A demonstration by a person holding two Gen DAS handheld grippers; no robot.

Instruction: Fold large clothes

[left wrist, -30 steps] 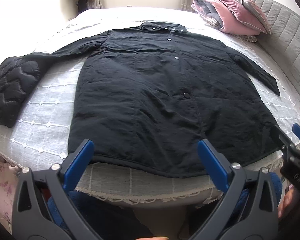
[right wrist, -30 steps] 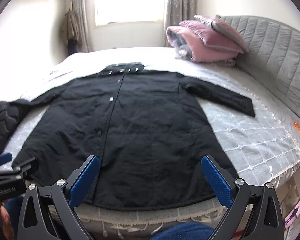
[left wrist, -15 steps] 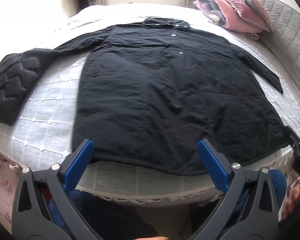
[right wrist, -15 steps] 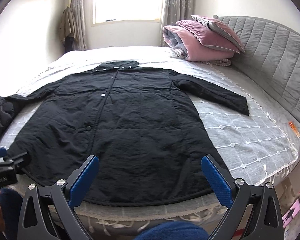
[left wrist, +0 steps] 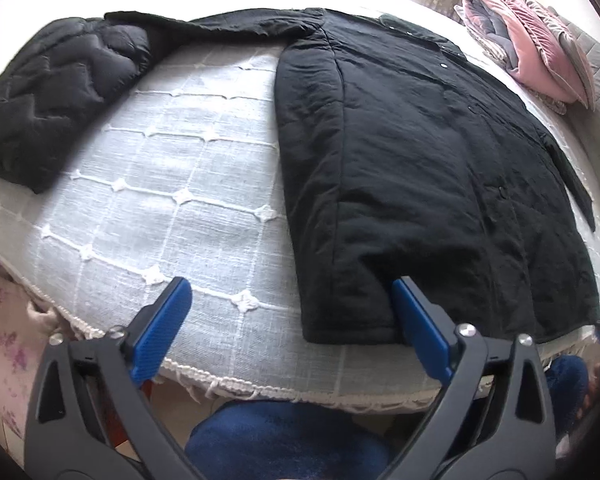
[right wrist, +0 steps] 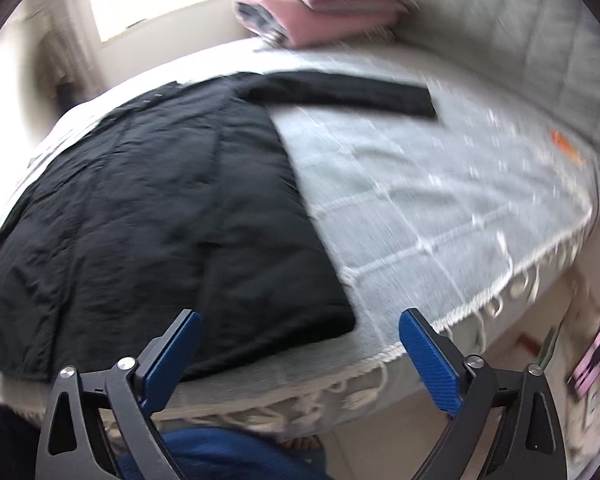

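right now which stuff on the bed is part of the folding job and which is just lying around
Part of the job:
- black coat, spread flat on the bed cover
- left gripper, open at the coat's hem corner
- right gripper, open at the other hem corner

Just lying about:
- quilted black jacket
- pink bedding pile
- small orange item

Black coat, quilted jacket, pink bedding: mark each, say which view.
black coat [left wrist: 440,168], left wrist view, middle of the body panel.
quilted jacket [left wrist: 52,96], left wrist view, middle of its stitched surface.
pink bedding [right wrist: 320,12], right wrist view, front of the folded stack.
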